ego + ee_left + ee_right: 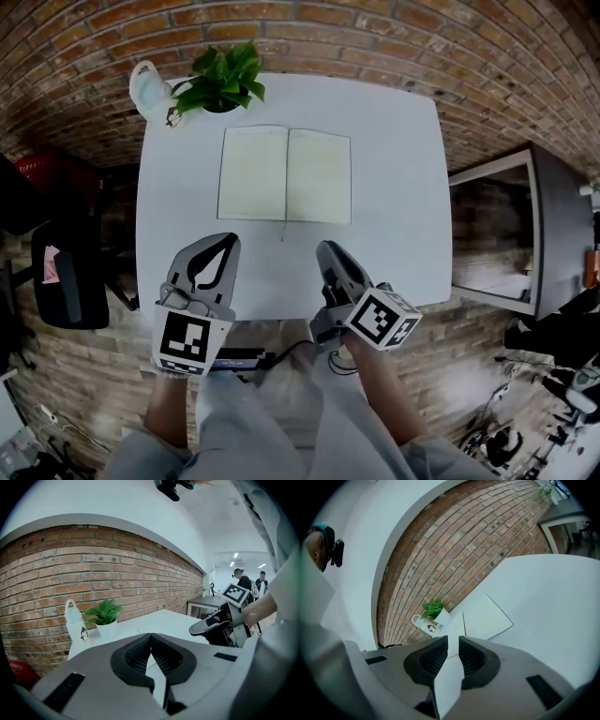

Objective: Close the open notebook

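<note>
I get soft, even light over the white table (394, 187); no hard shadows, notebook (284, 174) pages a bit washed out. Fisheye bends the brick wall (94, 56) hard at edges, and both gripper views go black in corners. Src prob. the ceiling strips (236, 555). Far bkgd soft.

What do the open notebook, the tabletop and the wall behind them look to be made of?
Notebook: paper, with matte cream pages lying flat either side of a centre fold.
Table: smooth white top, probably laminate or painted board; its plain, even surface leaves that open.
Wall: rough red-brown brick with paler mortar lines.
</note>
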`<action>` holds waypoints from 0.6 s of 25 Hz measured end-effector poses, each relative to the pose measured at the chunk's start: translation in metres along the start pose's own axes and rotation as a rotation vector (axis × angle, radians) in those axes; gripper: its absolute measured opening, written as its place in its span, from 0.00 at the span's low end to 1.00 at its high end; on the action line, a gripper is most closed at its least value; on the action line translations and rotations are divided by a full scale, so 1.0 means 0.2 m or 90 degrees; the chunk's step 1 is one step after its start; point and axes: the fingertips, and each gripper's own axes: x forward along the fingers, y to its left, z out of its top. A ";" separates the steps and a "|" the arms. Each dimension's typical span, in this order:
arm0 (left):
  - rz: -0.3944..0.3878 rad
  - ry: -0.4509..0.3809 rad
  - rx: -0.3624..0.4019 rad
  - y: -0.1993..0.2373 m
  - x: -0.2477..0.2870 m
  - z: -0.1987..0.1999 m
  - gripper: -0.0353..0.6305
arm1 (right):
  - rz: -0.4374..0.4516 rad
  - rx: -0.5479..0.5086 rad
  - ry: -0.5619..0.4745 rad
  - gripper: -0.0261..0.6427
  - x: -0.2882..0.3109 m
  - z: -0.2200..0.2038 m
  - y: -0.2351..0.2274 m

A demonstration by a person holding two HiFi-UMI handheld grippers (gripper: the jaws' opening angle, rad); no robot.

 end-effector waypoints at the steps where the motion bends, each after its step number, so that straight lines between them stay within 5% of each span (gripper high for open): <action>1: -0.003 0.001 -0.002 0.01 0.01 -0.01 0.08 | -0.006 0.015 -0.002 0.12 0.01 -0.01 -0.02; 8: -0.016 0.015 0.003 0.07 0.05 -0.06 0.08 | -0.023 0.122 -0.025 0.27 0.12 -0.02 -0.10; 15: -0.024 0.021 -0.004 0.12 0.10 -0.09 0.08 | -0.060 0.198 -0.018 0.31 0.21 -0.06 -0.22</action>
